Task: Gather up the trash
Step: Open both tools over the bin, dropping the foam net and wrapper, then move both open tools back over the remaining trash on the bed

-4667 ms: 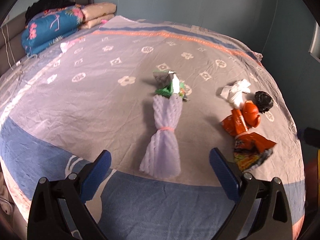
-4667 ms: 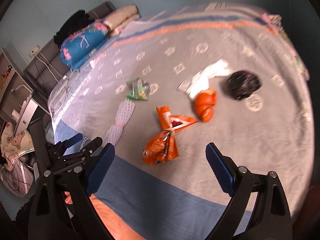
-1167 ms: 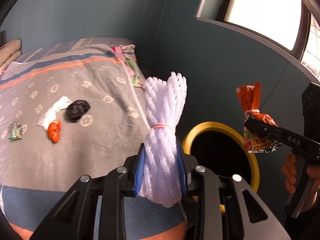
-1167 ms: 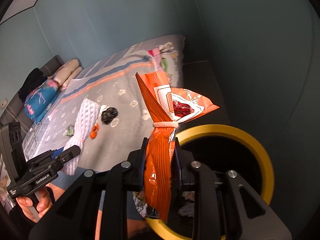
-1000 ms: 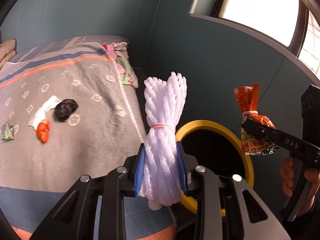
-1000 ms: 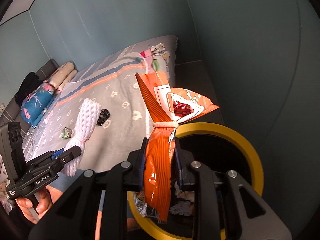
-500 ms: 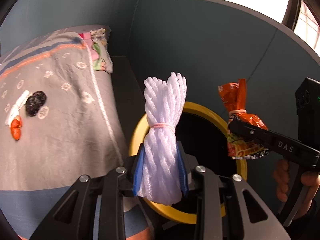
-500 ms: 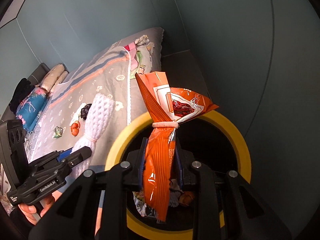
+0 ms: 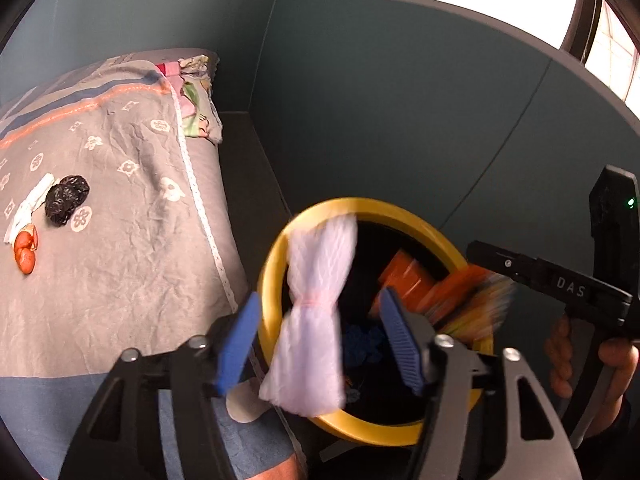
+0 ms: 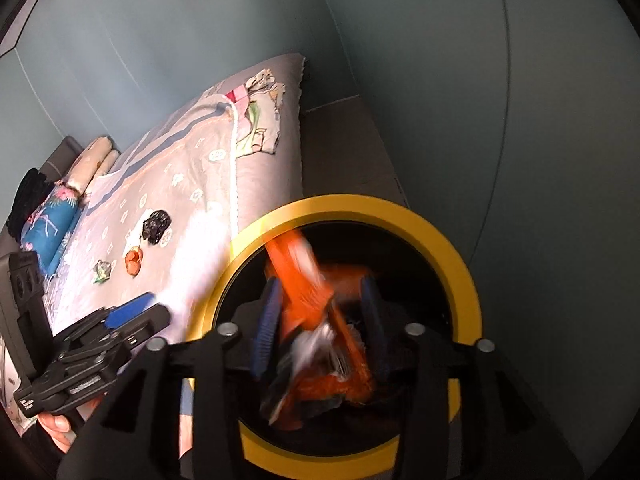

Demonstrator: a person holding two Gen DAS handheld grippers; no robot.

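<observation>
the left hand-held gripper (image 9: 318,342) stands spread, its jaws just opened, and the white foam net bundle (image 9: 316,312) hangs blurred between them, clear of both pads, over the near rim of the yellow-rimmed bin (image 9: 404,220). the right hand-held gripper (image 10: 320,320) has also just opened, the orange snack wrapper (image 10: 304,280) loose inside the bin mouth. the bin sits tight between bed (image 9: 120,208) edge and wall. only the right view shows the green wrapper (image 10: 102,270) on the bed.

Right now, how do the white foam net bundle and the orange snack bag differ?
The white foam net bundle is pale, soft mesh; the orange snack bag is glossy printed film. The bundle overlaps the yellow bin rim, while the bag sits inside the opening. Both are blurred between open jaws, seemingly dropping.
</observation>
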